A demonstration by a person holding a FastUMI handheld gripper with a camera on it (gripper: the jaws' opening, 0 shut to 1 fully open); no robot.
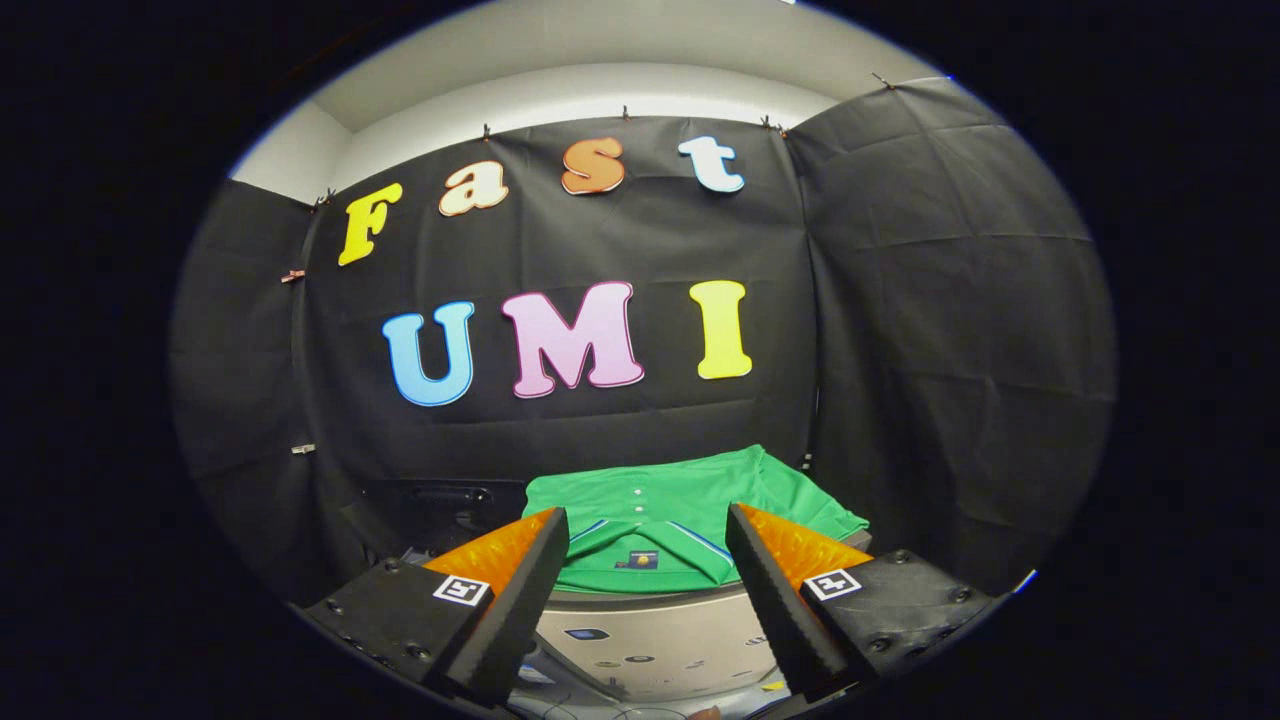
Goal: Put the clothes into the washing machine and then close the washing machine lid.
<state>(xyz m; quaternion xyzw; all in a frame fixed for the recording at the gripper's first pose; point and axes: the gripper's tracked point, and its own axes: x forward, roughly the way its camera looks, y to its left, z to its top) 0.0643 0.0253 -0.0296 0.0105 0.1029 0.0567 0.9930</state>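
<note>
- Two fingers of the gripper (647, 528) stand wide apart with nothing held between them; their tips touch no cloth, and a square marker tag sits on each finger's mount.
- Between the fingers and just ahead of their tips lies a green shirt (690, 510), folded flat with its collar turned toward the gripper; a small dark label shows inside the collar, and a row of pale buttons runs up the placket beyond it.
- Thin pale stripes edge the collar on both sides of the label.
- Under the shirt, and reaching back toward the gripper between the fingers, is the washing machine (650, 640), a light grey top surface whose rounded front edge the shirt overhangs slightly; small printed marks are scattered over this panel, too small to make out.
- Whether the lid of the machine is open or closed cannot be told from this angle.
- Beyond the shirt hangs the black cloth wall (940, 300) of the booth, pinned up with small clips along its top edge.
- Above the cloth, a pale wall (600, 90) and ceiling show.
</note>
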